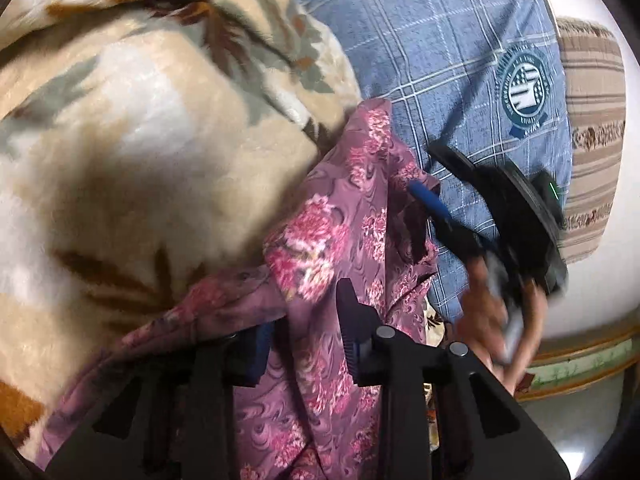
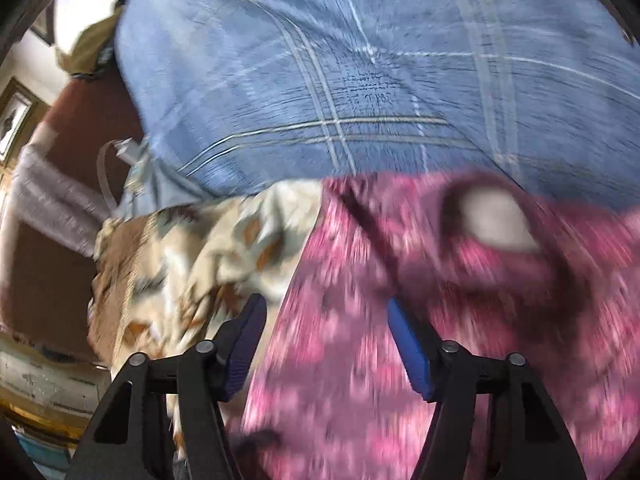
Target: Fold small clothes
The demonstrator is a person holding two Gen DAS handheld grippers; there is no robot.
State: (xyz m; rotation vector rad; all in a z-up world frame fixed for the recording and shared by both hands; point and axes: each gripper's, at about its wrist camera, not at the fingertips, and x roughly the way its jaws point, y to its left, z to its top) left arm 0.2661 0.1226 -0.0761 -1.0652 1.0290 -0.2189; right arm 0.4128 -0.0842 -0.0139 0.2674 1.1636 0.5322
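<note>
The pink floral garment [image 1: 340,240] runs from the middle of the left wrist view down to its lower edge, draped over a beige leaf-patterned blanket [image 1: 120,140] that fills the left half of the frame. Behind both, in the upper right, lies a blue checked sheet [image 1: 440,60] with a round printed emblem.

The left gripper [image 1: 308,340] sits at the bottom centre, its 2 jaws narrowed with a fold of the garment passing between them; the cloth hides the left pad, so I cannot tell whether they pinch it.

The right gripper [image 1: 424,172] shows at the right of that view, blurred, a hand [image 1: 492,320] wrapped around its grip, its blue-padded tips at the garment's upper edge.

In the right wrist view, heavily blurred, the right gripper [image 2: 326,320] has its jaws spread apart and released, the garment [image 2: 440,340] below them in the lower right, the blanket [image 2: 192,260] at left, the sheet [image 2: 360,80] across the top.
</note>
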